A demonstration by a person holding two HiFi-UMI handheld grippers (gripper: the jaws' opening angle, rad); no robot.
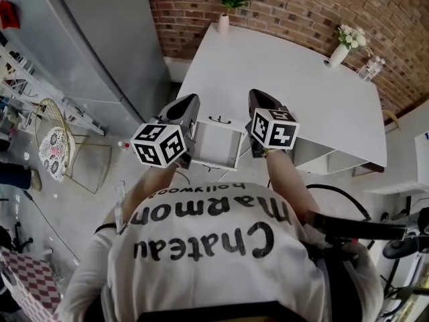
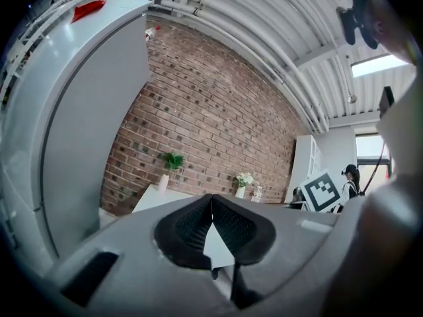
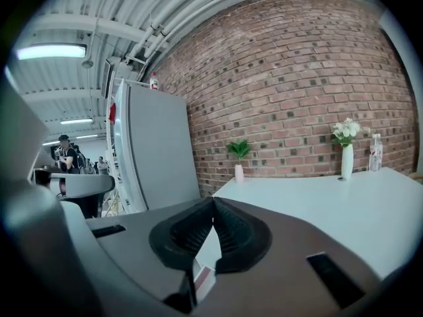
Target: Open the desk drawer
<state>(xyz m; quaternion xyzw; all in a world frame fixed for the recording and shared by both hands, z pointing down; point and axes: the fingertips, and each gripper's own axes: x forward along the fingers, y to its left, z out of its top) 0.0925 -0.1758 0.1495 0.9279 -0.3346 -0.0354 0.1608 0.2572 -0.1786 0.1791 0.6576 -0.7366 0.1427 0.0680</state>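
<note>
In the head view a white desk (image 1: 295, 79) stands against a brick wall. A white drawer (image 1: 220, 146) stands pulled out at its near edge, between my two grippers, with a small black handle (image 1: 219, 120) at its far side. My left gripper (image 1: 191, 100) hovers just left of the drawer and my right gripper (image 1: 258, 94) just right of it, both above it and touching nothing. In the left gripper view the left gripper (image 2: 211, 197) has its pads together with nothing between them. The right gripper (image 3: 213, 199) is also shut and empty, pointing over the desk top (image 3: 330, 210).
A tall grey cabinet (image 1: 94, 39) stands left of the desk. On the desk's far edge are a green plant in a vase (image 1: 224, 15), a vase of white flowers (image 1: 342, 45) and a bottle (image 1: 373, 66). A wire chair (image 1: 57, 146) is at left, black equipment (image 1: 362, 230) at right.
</note>
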